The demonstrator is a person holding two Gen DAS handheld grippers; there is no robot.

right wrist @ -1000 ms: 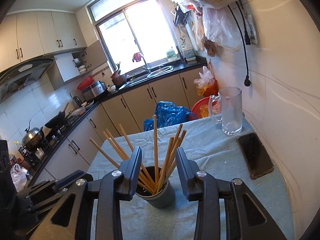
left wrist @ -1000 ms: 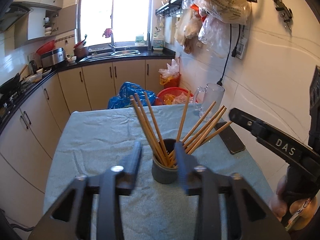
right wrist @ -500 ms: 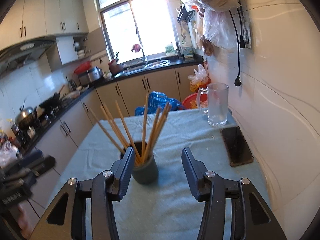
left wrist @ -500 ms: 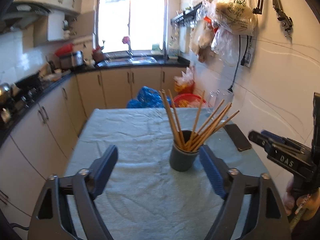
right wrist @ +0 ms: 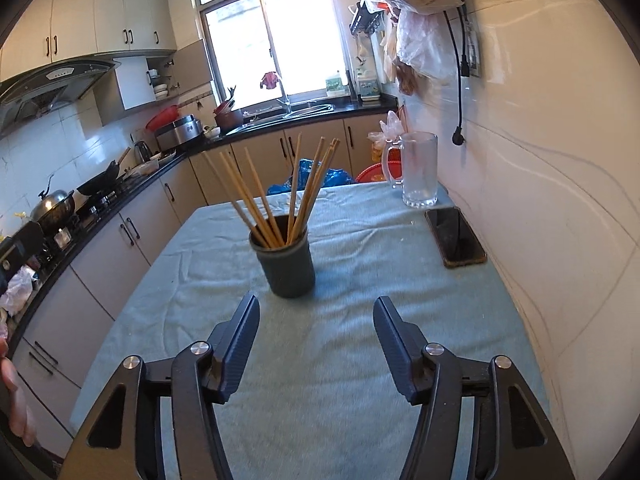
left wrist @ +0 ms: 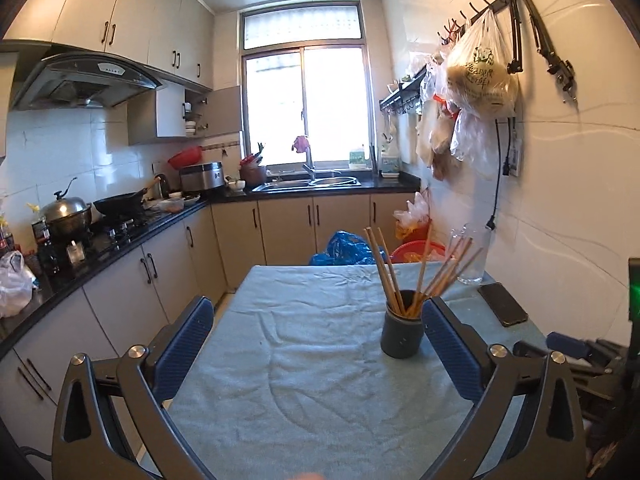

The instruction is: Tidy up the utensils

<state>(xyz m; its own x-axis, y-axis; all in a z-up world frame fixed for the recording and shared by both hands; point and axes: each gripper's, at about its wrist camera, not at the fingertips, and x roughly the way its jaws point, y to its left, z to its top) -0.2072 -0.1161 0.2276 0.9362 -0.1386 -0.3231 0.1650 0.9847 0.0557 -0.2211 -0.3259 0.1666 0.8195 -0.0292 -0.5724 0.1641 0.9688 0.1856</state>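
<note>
A dark grey cup (left wrist: 401, 334) (right wrist: 285, 263) stands upright on the table's blue-green cloth (left wrist: 304, 380) (right wrist: 340, 360) and holds several wooden chopsticks (left wrist: 390, 276) (right wrist: 280, 196) that fan out. My left gripper (left wrist: 318, 316) is wide open and empty, drawn back from the cup; the cup shows just inside its right finger (left wrist: 452, 348). My right gripper (right wrist: 316, 320) is open and empty, a little short of the cup. The right gripper's body also shows at the right edge of the left wrist view.
A glass mug (right wrist: 418, 170) (left wrist: 470, 258) and a dark phone (right wrist: 456, 236) (left wrist: 502, 304) lie on the table by the right wall. Bags hang on that wall. Kitchen cabinets and a stove counter (left wrist: 120, 220) run along the left; a sink sits under the window.
Both grippers have opened and pulled back from the cup of chopsticks, which stays standing on the cloth. The left gripper opened widest.
</note>
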